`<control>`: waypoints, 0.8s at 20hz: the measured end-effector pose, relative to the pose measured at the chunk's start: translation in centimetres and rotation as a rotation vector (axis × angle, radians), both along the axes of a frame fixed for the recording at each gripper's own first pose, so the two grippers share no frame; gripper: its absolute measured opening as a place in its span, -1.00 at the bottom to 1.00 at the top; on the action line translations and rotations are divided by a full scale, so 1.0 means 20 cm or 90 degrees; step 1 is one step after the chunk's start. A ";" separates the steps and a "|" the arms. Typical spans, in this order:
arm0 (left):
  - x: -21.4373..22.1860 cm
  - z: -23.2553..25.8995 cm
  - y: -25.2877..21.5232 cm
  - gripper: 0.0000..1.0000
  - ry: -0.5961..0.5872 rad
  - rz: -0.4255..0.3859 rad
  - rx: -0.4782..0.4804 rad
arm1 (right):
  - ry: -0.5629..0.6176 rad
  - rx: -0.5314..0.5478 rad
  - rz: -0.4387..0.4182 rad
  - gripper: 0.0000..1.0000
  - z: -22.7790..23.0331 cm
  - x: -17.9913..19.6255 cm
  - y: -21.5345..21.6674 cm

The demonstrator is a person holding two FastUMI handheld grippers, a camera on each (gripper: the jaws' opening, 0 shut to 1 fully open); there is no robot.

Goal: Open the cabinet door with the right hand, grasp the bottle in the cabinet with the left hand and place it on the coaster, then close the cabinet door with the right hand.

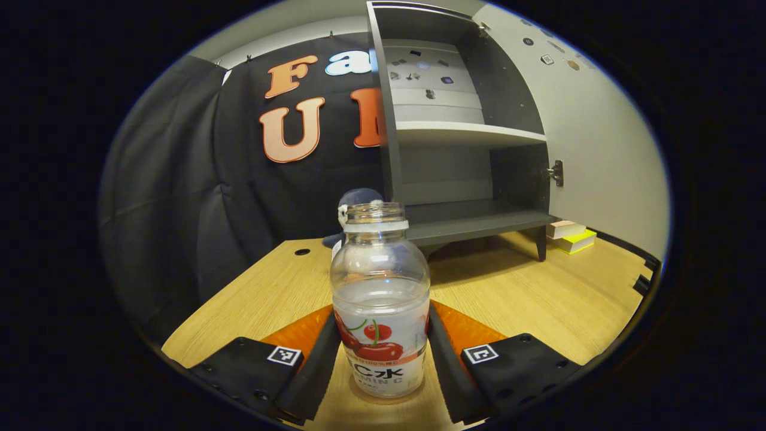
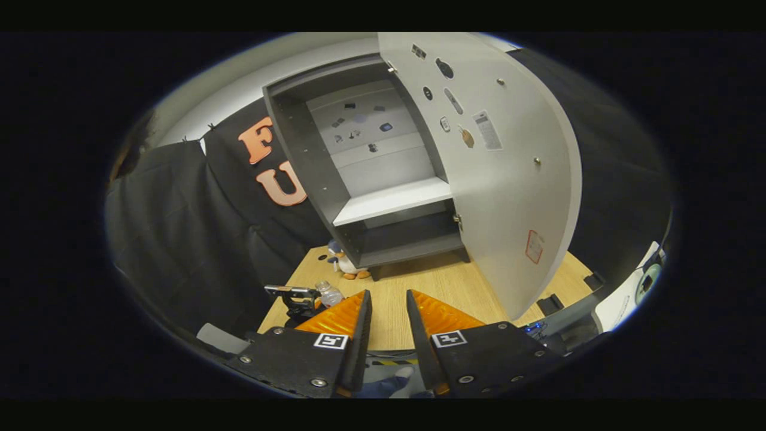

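A clear bottle [image 1: 380,311] with no cap and a cherry label stands upright on the wooden table [image 1: 526,299]. My left gripper [image 1: 382,317] is shut on it, one finger pressed against each side. A faint round edge shows under its base; I cannot tell if that is the coaster. The grey cabinet [image 1: 455,173] stands behind, its shelves bare and its door [image 1: 604,155] swung wide to the right. In the right gripper view, my right gripper [image 2: 388,294] hangs open over the table with a narrow gap and nothing in it. The open door [image 2: 508,179] is ahead on its right, and the left gripper [image 2: 297,296] with the bottle [image 2: 330,293] at lower left.
A plush toy [image 1: 359,197] sits behind the bottle by the cabinet's left foot, and it also shows as the toy [image 2: 346,263] in the right gripper view. Small stacked pads [image 1: 571,234] lie under the open door. The table's edge [image 1: 197,311] drops off at the left.
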State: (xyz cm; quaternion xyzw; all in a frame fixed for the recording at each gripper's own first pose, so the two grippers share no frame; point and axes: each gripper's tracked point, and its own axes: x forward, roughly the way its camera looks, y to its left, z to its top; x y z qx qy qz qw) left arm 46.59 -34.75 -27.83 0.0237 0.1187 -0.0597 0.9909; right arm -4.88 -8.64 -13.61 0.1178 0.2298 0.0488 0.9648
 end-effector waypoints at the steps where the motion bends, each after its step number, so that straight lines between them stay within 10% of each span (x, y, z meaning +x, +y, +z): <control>1: 0.00 -0.02 -0.01 0.68 -0.002 0.000 0.003 | 0.008 -0.003 0.001 -0.26 -0.02 -0.01 0.00; 16: -0.06 -0.14 0.04 0.95 0.013 0.012 0.014 | 0.051 0.001 0.014 -0.27 -0.09 -0.06 0.05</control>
